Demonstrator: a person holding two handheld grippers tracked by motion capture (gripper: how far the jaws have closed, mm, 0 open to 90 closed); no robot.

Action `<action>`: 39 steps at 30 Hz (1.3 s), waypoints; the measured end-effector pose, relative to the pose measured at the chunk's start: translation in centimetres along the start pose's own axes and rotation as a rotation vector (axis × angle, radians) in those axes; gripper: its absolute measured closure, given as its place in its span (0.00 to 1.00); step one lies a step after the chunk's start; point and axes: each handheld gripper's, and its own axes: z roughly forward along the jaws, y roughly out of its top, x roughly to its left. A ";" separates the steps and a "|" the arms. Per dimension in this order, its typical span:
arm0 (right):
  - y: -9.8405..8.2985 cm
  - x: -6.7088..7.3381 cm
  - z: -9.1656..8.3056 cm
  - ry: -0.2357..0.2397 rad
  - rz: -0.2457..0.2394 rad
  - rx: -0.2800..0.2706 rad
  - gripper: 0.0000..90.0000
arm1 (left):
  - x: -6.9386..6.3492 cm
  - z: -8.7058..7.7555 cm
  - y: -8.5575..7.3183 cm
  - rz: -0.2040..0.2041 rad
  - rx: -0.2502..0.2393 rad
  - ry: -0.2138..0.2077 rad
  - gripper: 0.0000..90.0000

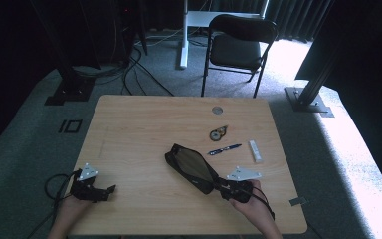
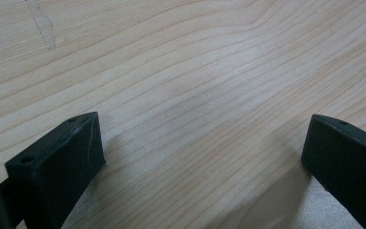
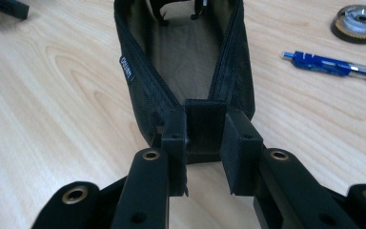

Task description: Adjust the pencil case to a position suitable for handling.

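Right gripper view: right gripper (image 3: 205, 143) clamped narrow on the near end tab of a black pencil case (image 3: 186, 62), blocky matte pads pinching a stiff woven strip from both sides. Beyond the jaws, soft nylon fabric with a coarse weave, unzipped and gaping, zipper tape running up both edges, drab olive lining inside, small white label sewn on the wall left of the jaws. Right of the jaws and farther out, a glossy blue pen (image 3: 336, 67) with a pale tip, lying flat; past it, a round correction-tape dispenser (image 3: 360, 21), amber shell around a grey wheel, near the pen but apart from it. High view: pencil case (image 1: 191, 167) stretched long and slanted ahead of the right gripper (image 1: 224, 188), pen (image 1: 225, 149) and dispenser (image 1: 218, 133) beyond its far side, a white stick-shaped eraser (image 1: 255, 151) just past the pen, nothing between jaws and case. Pale wooden table (image 1: 139, 129) with a round grey grommet (image 1: 217, 110) at the far edge; black folding chair (image 1: 238, 45) on grey carpet behind. Left gripper view: left gripper (image 2: 202, 148) spread wide, rectangular black pads well apart over bare, finely grained wood, holding nothing; in the high view, left gripper (image 1: 107, 191) near the table's near left corner, well away from the case.
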 end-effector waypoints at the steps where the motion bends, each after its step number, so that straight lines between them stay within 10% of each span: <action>1: 0.0 0.0 0.0 0.000 0.000 0.000 0.81 | 0.0 0.0 0.0 0.000 0.000 0.000 0.01; 28: -3.4 0.2 -4.0 -0.050 0.052 -0.006 0.80 | 0.0 0.0 0.0 0.000 0.000 0.000 0.01; 39: -2.1 -0.4 -5.3 -0.068 0.098 -0.101 0.61 | 0.0 0.0 0.0 0.001 0.000 0.001 0.01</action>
